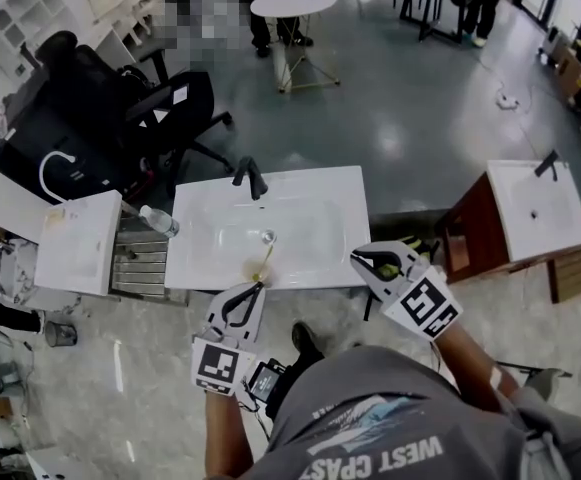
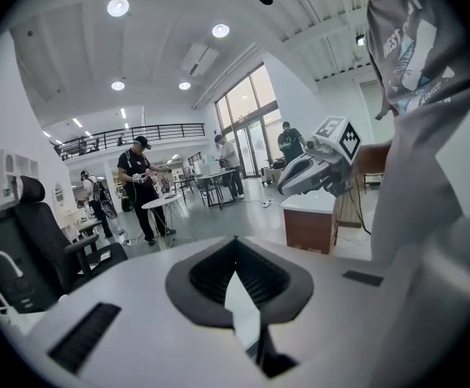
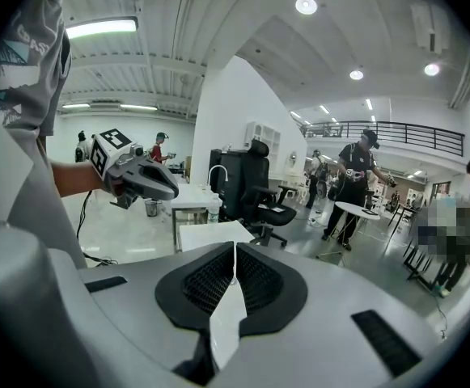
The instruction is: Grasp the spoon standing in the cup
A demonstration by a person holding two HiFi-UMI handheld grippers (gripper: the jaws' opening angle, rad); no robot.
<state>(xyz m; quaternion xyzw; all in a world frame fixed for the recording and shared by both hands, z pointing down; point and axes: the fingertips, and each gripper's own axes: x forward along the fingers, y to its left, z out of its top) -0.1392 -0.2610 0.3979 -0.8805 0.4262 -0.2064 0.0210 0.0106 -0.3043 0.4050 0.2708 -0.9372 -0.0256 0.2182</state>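
Head view, left hand-held gripper (image 1: pixel 258 287), right hand-held gripper (image 1: pixel 358 259), pressed together empty, at rim of sink (image 1: pixel 342 184)

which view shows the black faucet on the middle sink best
The head view: it looks down on the black faucet at the far edge of the white sink, whole and unobstructed. The left and right gripper views look out across the room, and I cannot make out that faucet in either.
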